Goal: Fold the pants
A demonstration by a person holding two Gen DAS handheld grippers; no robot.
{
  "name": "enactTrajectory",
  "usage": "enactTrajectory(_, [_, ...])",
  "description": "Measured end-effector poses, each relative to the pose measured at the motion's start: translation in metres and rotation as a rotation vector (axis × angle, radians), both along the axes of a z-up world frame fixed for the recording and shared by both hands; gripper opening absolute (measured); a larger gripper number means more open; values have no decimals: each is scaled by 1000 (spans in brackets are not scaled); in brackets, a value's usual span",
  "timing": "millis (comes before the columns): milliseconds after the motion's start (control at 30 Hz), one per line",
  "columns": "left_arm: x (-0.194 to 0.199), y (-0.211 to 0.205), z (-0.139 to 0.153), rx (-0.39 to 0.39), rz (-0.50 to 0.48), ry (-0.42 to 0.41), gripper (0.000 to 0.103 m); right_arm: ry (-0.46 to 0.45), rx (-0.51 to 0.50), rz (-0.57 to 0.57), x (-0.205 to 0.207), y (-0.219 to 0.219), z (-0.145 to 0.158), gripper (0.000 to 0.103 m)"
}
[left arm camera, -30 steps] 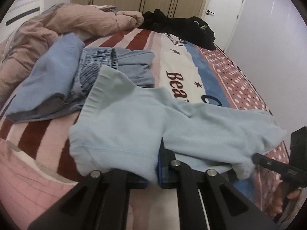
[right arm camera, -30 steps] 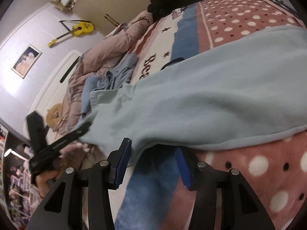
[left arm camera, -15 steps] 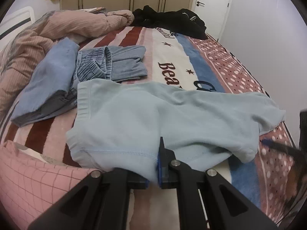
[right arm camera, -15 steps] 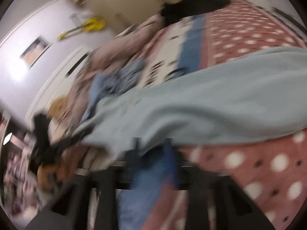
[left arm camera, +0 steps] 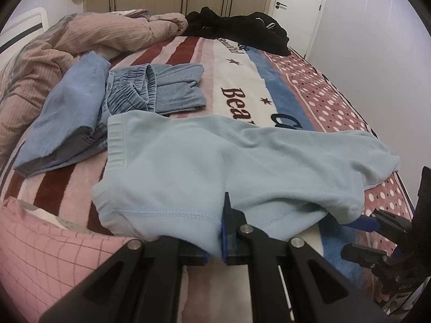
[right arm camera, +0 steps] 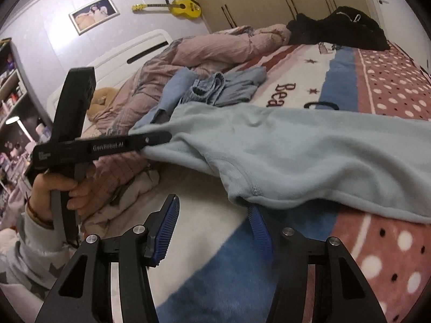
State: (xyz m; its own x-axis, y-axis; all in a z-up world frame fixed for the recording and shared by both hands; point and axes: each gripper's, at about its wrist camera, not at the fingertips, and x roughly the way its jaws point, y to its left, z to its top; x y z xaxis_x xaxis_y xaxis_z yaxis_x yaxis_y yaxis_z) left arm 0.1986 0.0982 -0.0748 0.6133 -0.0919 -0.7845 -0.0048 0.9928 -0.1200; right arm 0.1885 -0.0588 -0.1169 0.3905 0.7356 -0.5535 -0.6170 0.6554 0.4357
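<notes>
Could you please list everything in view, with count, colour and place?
pants: one, pale blue, spread across bed front
folded clothes: a few, blue, behind pants
blanket: one, striped and dotted, covering bed
duvet: one, pink, bunched far left
dark clothes: heap, black, bed's far end
guitar: one, yellow, on wall
picture: one, framed, on wall
left gripper: black, shut on pants
right gripper: black, jaws closing, nothing between them
hand: one, holding left gripper

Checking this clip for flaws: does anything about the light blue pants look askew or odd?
Yes. The light blue pants lie rumpled, one leg end bunched and curled under. The left gripper is shut on their near edge; the right gripper has nothing between its jaws, which are closing.
</notes>
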Motion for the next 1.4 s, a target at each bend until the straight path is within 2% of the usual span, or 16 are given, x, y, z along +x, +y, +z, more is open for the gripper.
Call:
enactTrajectory(200, [0,-1,0,1,-3,0,4,-46,-42,-68,9,8,5,48])
enactTrajectory(300, [-1,-2,-2,2,-4,2,4,-26,-12,-98,18,7,5,48])
enactTrajectory(400, [-1,-4,-5,3,-6,7,4,-46,-16,-107,26,13,6,48])
enactTrajectory(433, [-1,-5,-6,4,-8,9,4,-40,-17,-111,31,15,5,43])
enactTrajectory(467, [-1,-5,-7,6,-8,9,4,-21,-15,-108,35,15,3,28])
enactTrajectory(500, [-2,-5,-7,11,-9,11,4,12,-13,-102,41,15,0,18])
enactTrajectory(533, [-2,-6,-8,13,-10,13,4,28,-12,-102,45,14,-2,5])
enactTrajectory(567, [-2,-6,-9,15,-12,15,5,37,-3,-97,47,11,-4,4])
enactTrajectory(733, [-4,-7,-12,41,-19,22,6,132,144,15,46,-16,-8,3])
enactTrajectory(933, [-4,-13,-18,61,-25,41,7,191,228,156,32,-37,-7,2])
enactTrajectory(1033, [-4,-14,-19,73,-29,47,7,189,177,208,23,-41,-7,1])
enactTrajectory(1100, [-5,-15,-21,73,-27,54,7,175,99,176,20,-41,-9,3])
enactTrajectory(1200, [-4,-16,-23,74,-23,58,7,167,53,140,17,-40,-11,7])
enactTrajectory(1267, [-4,-16,-24,73,-22,60,7,129,35,138,13,-33,-10,33])
enactTrajectory(1333, [-4,-15,-23,70,-22,61,7,92,25,133,10,-26,-9,37])
enactTrajectory(1400, [-4,-14,-23,68,-23,61,7,57,-1,109,12,-17,-6,37])
